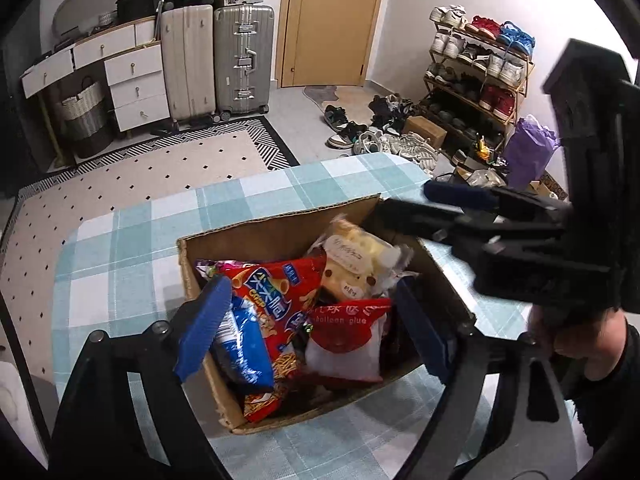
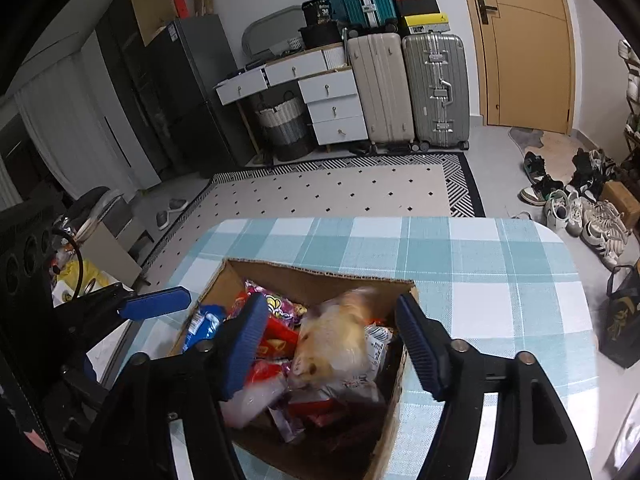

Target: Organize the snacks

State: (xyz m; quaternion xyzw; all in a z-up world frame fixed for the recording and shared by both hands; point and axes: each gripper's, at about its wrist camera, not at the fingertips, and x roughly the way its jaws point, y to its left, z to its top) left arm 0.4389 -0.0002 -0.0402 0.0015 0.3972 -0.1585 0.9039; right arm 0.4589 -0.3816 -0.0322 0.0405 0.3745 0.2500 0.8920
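Note:
An open cardboard box (image 1: 280,236) full of snack packets stands on the blue checked table (image 1: 120,248). In it lie a red crisp bag (image 1: 276,292), a blue packet (image 1: 240,356), a red-and-white packet (image 1: 348,340) and a pale yellow bread packet (image 1: 356,260). My left gripper (image 1: 316,332) is open and empty just above the box. My right gripper (image 2: 336,348) is open over the box (image 2: 320,276); the bread packet (image 2: 336,340) is blurred between its fingers, apart from them. The right gripper also shows in the left wrist view (image 1: 432,204).
A patterned rug (image 2: 340,192), suitcases (image 2: 436,92) and a white drawer unit (image 2: 332,100) lie beyond the table. Shoes (image 1: 360,136) and a shoe rack (image 1: 476,68) stand to the right by a wooden door (image 1: 328,20). The left gripper's blue pad (image 2: 156,304) shows left of the box.

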